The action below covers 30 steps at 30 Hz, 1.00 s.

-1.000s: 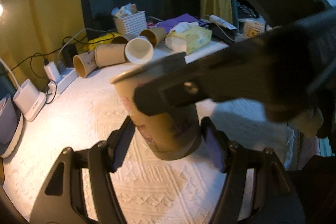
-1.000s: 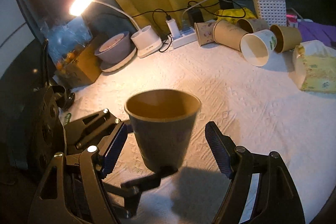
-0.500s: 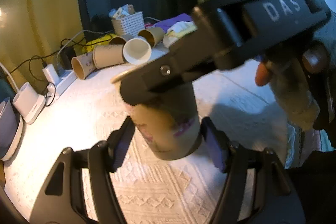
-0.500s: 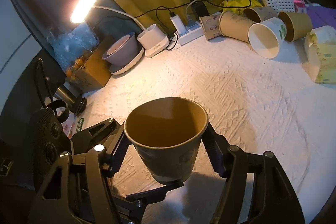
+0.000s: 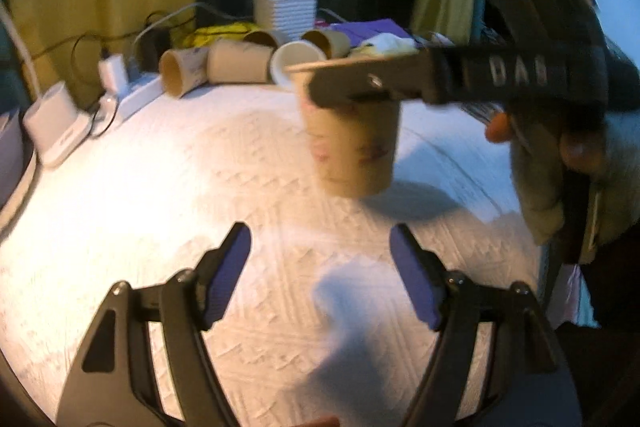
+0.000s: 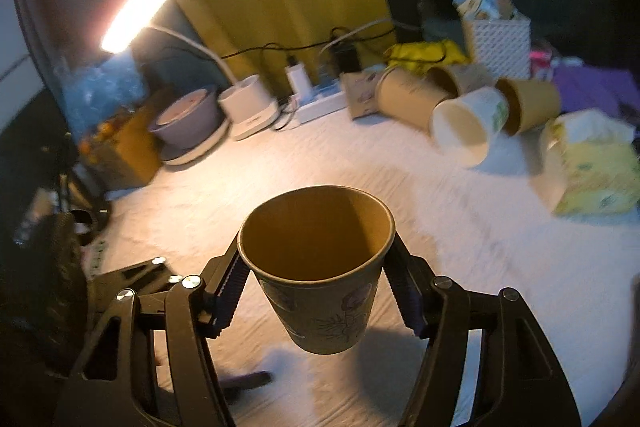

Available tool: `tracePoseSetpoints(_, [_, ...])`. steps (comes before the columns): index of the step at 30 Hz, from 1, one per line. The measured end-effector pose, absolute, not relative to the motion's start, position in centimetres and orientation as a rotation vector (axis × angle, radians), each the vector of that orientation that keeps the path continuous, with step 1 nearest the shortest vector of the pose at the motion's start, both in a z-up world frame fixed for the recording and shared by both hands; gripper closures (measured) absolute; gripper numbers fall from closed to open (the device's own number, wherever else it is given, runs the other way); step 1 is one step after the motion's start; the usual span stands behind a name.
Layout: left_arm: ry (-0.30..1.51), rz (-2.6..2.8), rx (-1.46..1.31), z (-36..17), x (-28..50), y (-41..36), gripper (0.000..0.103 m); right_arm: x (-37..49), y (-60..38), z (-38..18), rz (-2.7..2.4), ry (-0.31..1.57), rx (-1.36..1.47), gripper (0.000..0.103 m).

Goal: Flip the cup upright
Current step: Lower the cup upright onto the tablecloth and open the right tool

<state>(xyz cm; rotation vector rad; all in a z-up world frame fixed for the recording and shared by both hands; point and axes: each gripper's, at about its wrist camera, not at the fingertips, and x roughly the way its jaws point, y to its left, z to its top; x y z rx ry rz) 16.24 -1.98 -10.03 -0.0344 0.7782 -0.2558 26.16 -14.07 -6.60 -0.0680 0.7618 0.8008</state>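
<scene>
A brown paper cup [image 6: 320, 291] with a flower print stands upright, mouth up, between the fingers of my right gripper [image 6: 318, 291], which is shut on its upper wall and holds it above the white cloth. In the left wrist view the same cup [image 5: 354, 151] hangs clear of the table [image 5: 200, 187], with the right gripper's black body across its rim. My left gripper [image 5: 320, 267] is open and empty, set back from the cup and low over the cloth.
Several paper cups [image 6: 460, 107] lie on their sides at the back, next to a white basket [image 6: 496, 43], a power strip [image 6: 320, 103] with cables and a tissue pack [image 6: 592, 167]. A lamp base [image 6: 250, 107] and bowl [image 6: 188, 119] stand at the left.
My left gripper has let go of the cup and drawn back. My right gripper has closed on the cup and lifted it off the cloth.
</scene>
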Motion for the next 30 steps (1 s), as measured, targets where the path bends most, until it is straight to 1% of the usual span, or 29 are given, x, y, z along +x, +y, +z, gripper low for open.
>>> tracePoseSetpoints(5, [0.791, -0.192, -0.125, -10.0, 16.6, 0.6, 0.03, 25.7, -13.1, -7.8, 0.748, 0.709, -0.164, 0.035])
tracePoseSetpoints(12, [0.786, -0.133, -0.169, -9.9, 16.9, 2.0, 0.029, 24.9, -13.2, -9.1, 0.689, 0.677, -0.205, 0.035])
tracePoseSetpoints(14, [0.788, -0.123, -0.179, -9.9, 16.7, 2.0, 0.02, 24.5, -13.3, -9.2, 0.683, 0.663, -0.214, 0.035])
tracePoseSetpoints(15, [0.788, -0.119, -0.183, -9.9, 16.7, 2.0, 0.012, 24.3, -13.3, -9.3, 0.681, 0.657, -0.219, 0.035])
tracePoseSetpoints(16, [0.787, -0.113, -0.189, -9.9, 16.7, 2.0, 0.011, 24.1, -13.3, -9.3, 0.678, 0.653, -0.224, 0.035])
tracePoseSetpoints(23, [0.793, -0.054, -0.227, -9.8, 16.4, 2.4, 0.011, 23.3, -13.7, -9.5, 0.662, 0.647, -0.233, 0.035])
tracePoseSetpoints(30, [0.777, -0.022, -0.243, -9.2, 15.5, 2.6, 0.011, 22.8, -14.1, -9.6, 0.649, 0.656, -0.234, 0.033])
